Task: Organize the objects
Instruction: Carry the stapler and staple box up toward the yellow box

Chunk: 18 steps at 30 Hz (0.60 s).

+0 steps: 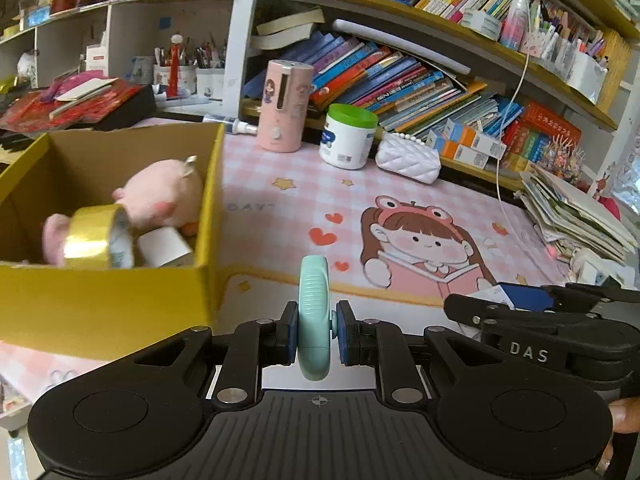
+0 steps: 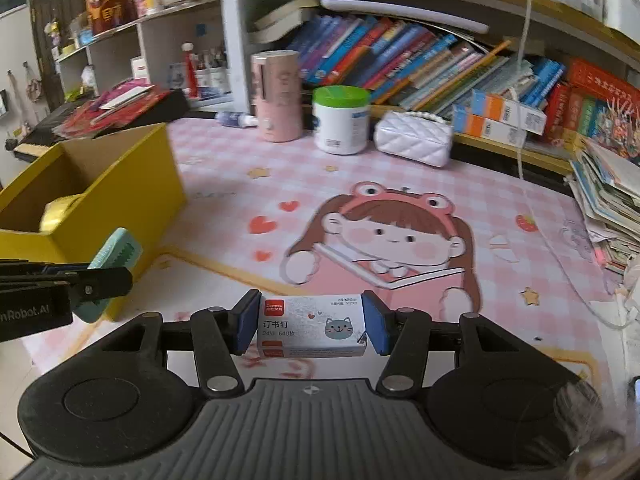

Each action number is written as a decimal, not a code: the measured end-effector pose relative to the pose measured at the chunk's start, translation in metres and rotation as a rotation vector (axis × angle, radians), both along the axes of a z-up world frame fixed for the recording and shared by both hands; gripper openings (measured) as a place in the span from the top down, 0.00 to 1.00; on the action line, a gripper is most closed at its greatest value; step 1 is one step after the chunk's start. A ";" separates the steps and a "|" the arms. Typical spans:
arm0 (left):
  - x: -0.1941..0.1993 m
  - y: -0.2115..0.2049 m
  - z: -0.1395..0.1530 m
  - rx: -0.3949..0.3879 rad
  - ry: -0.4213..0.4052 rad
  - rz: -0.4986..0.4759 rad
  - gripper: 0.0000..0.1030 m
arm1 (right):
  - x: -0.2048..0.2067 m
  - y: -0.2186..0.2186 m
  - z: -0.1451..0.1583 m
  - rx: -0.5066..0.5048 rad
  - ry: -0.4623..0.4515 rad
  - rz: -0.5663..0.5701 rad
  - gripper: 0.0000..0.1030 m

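My left gripper (image 1: 316,330) is shut on a mint-green tape dispenser (image 1: 314,312), held upright just right of the yellow cardboard box (image 1: 120,304). The box holds a pink plush toy (image 1: 160,192), a gold tape roll (image 1: 96,238) and a small white box (image 1: 164,246). My right gripper (image 2: 312,328) is shut on a small staple box (image 2: 314,326) with a cat picture, held above the pink desk mat (image 2: 400,184). In the right wrist view the left gripper (image 2: 108,276) with the dispenser (image 2: 114,256) sits at the left, beside the yellow box (image 2: 132,184).
At the back of the mat stand a pink cylinder device (image 1: 284,106), a white tub with green lid (image 1: 348,136) and a white quilted purse (image 1: 408,158). Bookshelves rise behind. A stack of papers (image 1: 576,212) lies right. A white cable (image 1: 500,152) hangs down.
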State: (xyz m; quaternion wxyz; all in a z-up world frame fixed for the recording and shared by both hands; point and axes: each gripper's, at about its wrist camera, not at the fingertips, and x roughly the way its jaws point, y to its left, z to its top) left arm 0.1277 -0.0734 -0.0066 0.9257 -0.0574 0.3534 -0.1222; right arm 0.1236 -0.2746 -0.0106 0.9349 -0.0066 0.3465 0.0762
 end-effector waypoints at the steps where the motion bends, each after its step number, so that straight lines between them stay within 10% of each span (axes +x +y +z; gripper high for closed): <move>1: -0.005 0.006 -0.001 -0.002 0.000 -0.002 0.83 | -0.004 0.007 0.000 -0.002 -0.001 0.004 0.50; 18: -0.079 0.128 -0.013 -0.039 0.067 -0.015 0.83 | -0.082 0.127 -0.004 -0.026 0.042 0.009 0.50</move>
